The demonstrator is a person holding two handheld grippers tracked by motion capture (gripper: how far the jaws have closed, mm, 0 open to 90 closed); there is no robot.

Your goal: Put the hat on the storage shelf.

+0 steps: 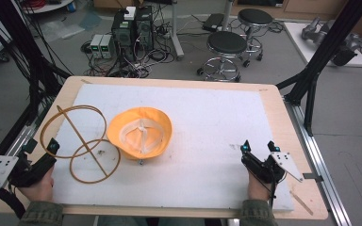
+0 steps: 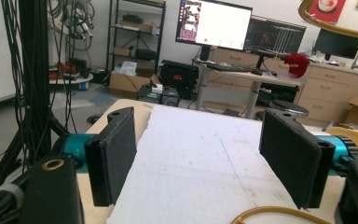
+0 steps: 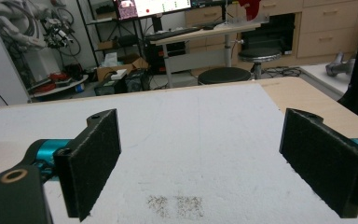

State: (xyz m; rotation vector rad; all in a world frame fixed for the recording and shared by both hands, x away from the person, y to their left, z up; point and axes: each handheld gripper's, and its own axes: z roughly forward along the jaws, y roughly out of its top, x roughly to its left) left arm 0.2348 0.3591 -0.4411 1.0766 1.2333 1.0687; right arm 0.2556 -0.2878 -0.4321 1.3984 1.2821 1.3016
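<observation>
Black, felt-faced jaws of the left gripper [image 1: 41,150] stand wide apart with nothing between them; its own view shows bare white foam sheet [image 2: 200,163] in the gap. The gripper rests at the near left corner of the table [image 1: 283,117], held by the left hand [image 1: 37,188]. Just ahead of it and to its right stands a wire stand [image 1: 80,141] of tan rings crossed by a slanted rod; one ring curves in beside the right-hand jaw in the left gripper view [image 2: 270,213], whether touching it cannot be told. Beyond the stand, farther to the right, lies a yellow bucket hat [image 1: 140,132], crown down, its white lining facing up; its brim touches or overlaps the smaller ring.

The right gripper [image 1: 257,147], well apart from the hat at the near right of the sheet, is likewise wide open and holds nothing. Just ahead of its jaws, on the foam, sit two dark speckled smudges [image 3: 176,205]. The right hand [image 1: 257,186] grips it from below. Past the table's far edge stand two black stools [image 1: 226,44] and computer towers [image 1: 133,28] among cables on the floor.
</observation>
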